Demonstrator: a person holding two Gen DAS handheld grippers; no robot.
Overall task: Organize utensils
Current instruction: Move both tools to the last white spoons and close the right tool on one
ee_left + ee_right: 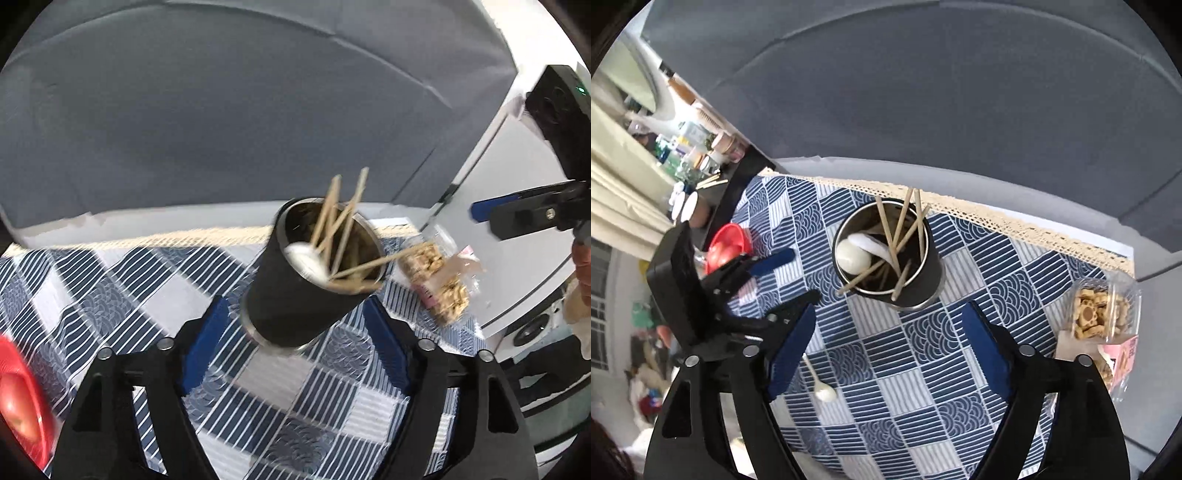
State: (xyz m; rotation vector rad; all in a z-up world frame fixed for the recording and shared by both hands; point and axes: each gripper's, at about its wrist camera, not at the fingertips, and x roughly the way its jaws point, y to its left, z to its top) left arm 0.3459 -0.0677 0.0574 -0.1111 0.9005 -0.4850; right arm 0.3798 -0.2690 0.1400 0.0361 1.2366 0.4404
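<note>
A black metal cup (916,273) stands on the blue patterned tablecloth (916,369). It holds several wooden chopsticks (903,225) and a white spoon (855,256). The cup (295,295) also shows in the left wrist view, with chopsticks (347,221) sticking out. A second white spoon (823,387) lies on the cloth by my right gripper's left finger. My left gripper (295,343) is open, its fingers on either side of the cup's base. It also shows in the right wrist view (783,273). My right gripper (890,350) is open and empty, just short of the cup.
A clear bag of biscuits (1104,314) lies at the cloth's right edge, and shows in the left wrist view (439,280). A red bowl (726,247) sits at the left. A grey sofa back (923,92) rises behind the table. Cluttered shelves (683,147) stand far left.
</note>
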